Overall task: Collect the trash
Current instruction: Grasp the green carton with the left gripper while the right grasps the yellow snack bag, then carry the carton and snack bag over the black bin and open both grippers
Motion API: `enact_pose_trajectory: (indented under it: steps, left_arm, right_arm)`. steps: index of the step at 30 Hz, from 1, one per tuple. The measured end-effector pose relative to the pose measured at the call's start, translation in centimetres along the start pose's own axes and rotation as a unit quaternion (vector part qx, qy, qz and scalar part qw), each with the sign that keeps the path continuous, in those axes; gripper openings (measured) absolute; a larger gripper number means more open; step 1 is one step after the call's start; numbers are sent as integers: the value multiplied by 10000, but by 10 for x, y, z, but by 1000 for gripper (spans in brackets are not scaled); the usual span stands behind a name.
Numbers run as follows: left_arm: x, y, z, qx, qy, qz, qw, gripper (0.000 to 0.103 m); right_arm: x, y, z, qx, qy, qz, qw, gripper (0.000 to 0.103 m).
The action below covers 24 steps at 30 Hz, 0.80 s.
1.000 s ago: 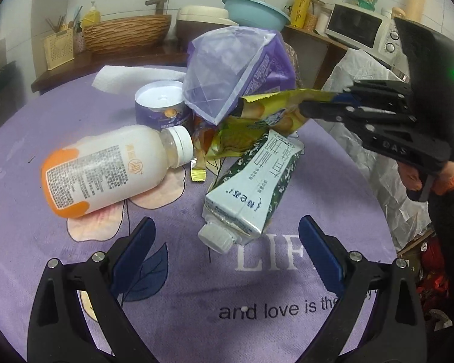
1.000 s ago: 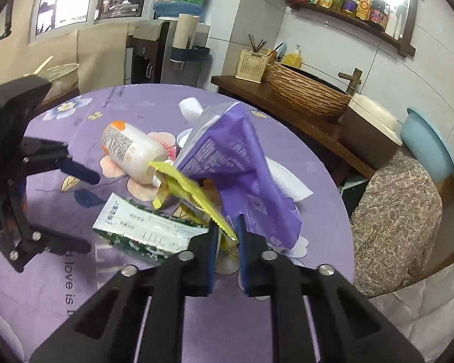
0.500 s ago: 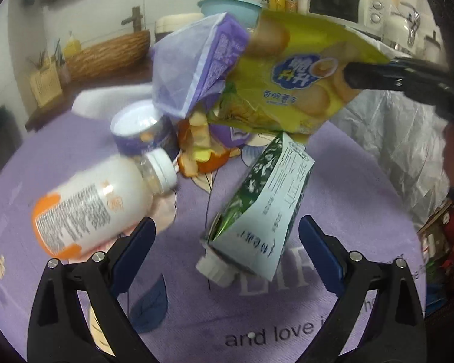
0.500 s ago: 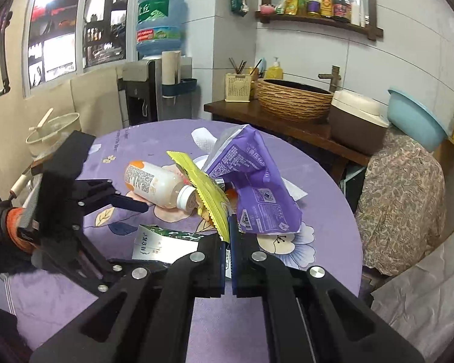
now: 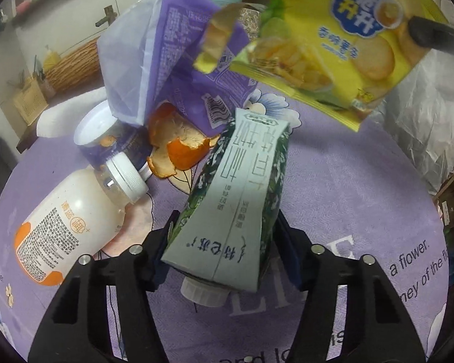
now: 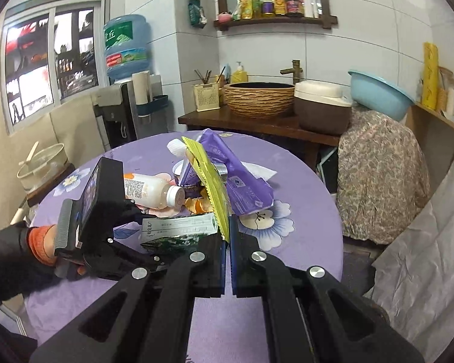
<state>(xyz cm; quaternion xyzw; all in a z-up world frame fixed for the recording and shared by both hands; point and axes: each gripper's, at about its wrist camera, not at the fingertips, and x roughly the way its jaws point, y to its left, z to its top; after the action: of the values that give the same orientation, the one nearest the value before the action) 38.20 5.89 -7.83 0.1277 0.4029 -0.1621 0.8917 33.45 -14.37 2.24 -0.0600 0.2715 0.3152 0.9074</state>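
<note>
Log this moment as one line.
left tool: shut on milk carton | right tool: shut on yellow chip bag, lifted | bottle, orange peel on table

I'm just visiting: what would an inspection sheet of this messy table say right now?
Surface: round table under a purple flowered cloth.
Job's things: green-and-white drink carton; yellow crisp packet; white plastic bottle with orange label; purple foil bag; orange peel; purple tub.
Clutter: nothing seen.
Grippers: left hand-held gripper shut on carton; right hand-held gripper shut on packet.
Cables: nothing seen.
Surroundings: blue basin, woven basket, water dispenser.
</note>
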Motion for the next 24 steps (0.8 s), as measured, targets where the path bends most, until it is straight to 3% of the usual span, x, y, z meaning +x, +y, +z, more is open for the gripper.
enact_pose_trajectory:
  steps: [9,17,24]
  left_arm:
    - [-22,-3,-10,-360,-251,-256,9987,52]
    - [-55,-23,-8,-488,-584,-551,9956,52]
    - [-69,-69,21,-259,-799,-1072,9907,52]
  right_arm:
    - [-39,-9,-31,457,-356,-683,9960,4]
    - [-65,-15,-64,715,-386,-1078,9908,4]
    - [-102,-37,-96,1127,-519,-1972,9725,4]
